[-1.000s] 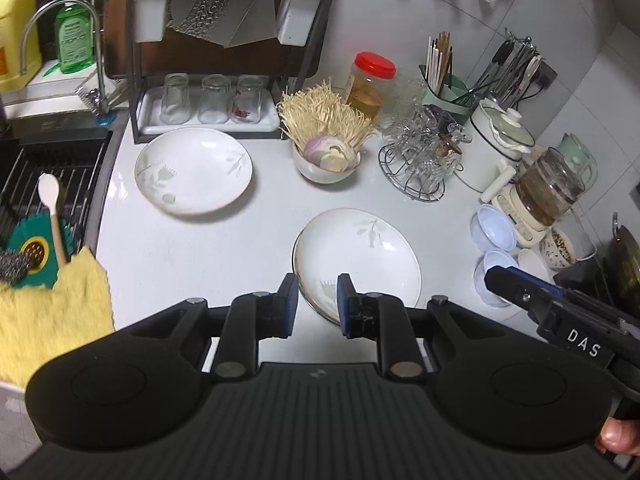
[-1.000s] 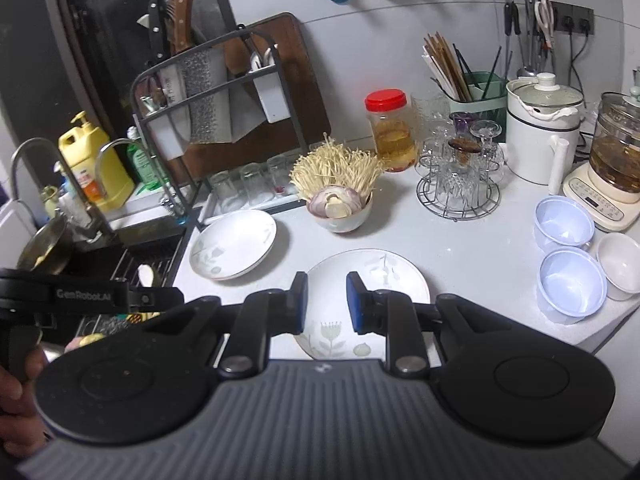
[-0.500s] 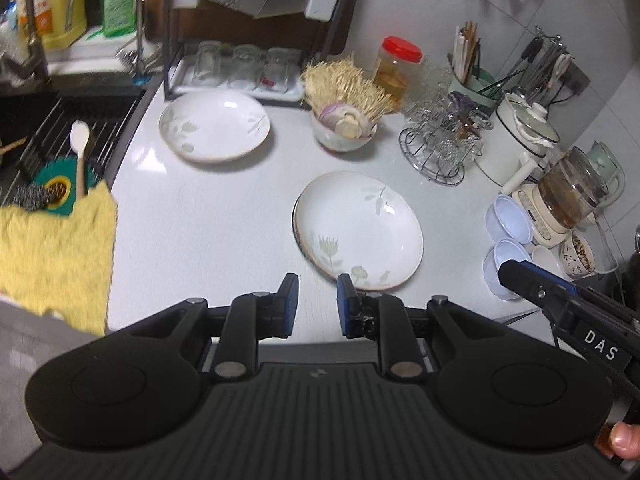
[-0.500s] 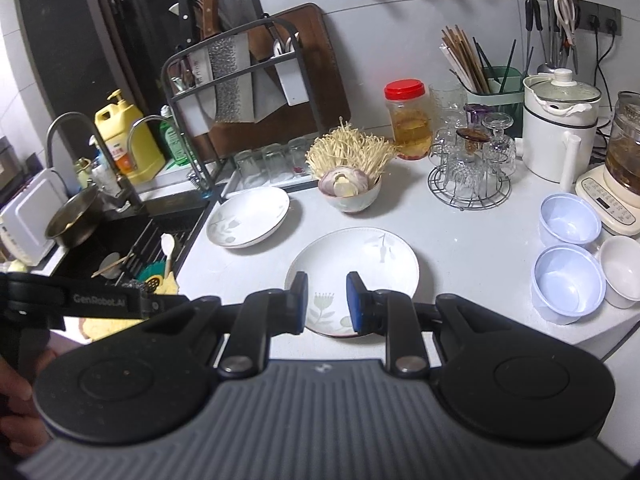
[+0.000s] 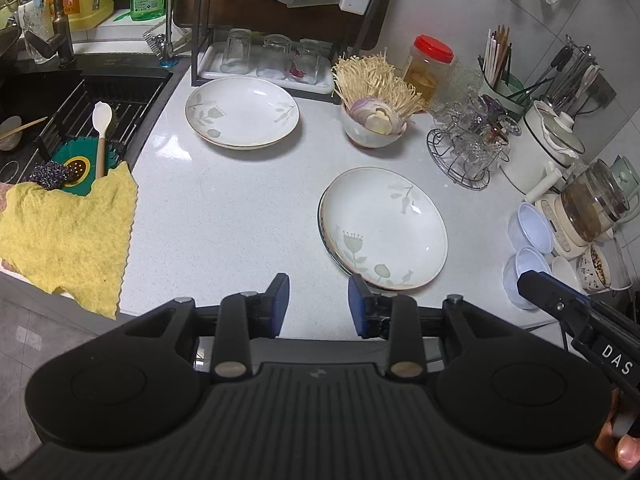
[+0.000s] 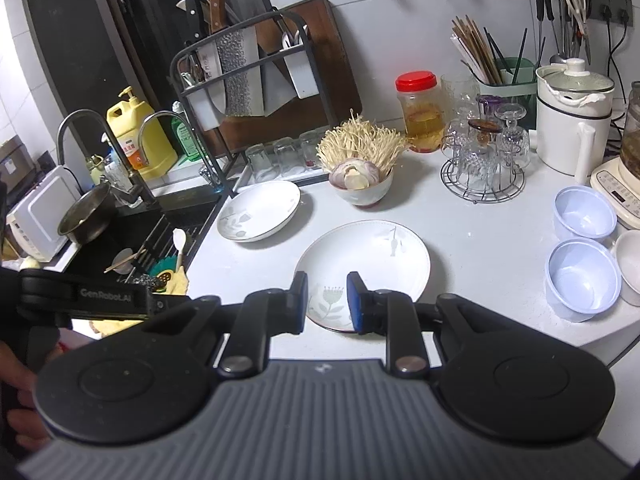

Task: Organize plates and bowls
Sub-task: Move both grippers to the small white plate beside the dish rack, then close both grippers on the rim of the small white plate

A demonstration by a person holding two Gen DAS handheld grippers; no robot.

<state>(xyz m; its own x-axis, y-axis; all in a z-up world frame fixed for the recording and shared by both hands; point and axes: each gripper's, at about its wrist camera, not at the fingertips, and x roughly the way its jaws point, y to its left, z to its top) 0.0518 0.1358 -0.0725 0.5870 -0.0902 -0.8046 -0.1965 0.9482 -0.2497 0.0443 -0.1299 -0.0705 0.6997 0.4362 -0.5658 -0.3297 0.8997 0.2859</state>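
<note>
Two white floral plates lie on the white counter. The near plate [image 5: 384,226] [image 6: 366,270] sits mid-counter; it looks like a stack of two. The far plate [image 5: 242,113] [image 6: 260,210] lies by the glass rack. Two pale blue bowls [image 5: 524,270] [image 6: 582,274] and a white bowl [image 6: 630,264] stand at the right edge. My left gripper [image 5: 318,300] is open and empty, above the counter's front edge, left of the near plate. My right gripper [image 6: 327,300] is open and empty, over the near plate's front rim.
A bowl of mushrooms and onion [image 5: 374,118], a jar [image 5: 428,66], a wire glass stand [image 5: 468,152], a kettle and cooker crowd the back right. The sink [image 5: 80,120] with a yellow cloth [image 5: 68,236] is at left. A knife rack [image 6: 248,76] stands behind.
Both grippers have pulled back and up from the near plate. The left gripper's jaws have widened. The right gripper's jaws keep the same gap.
</note>
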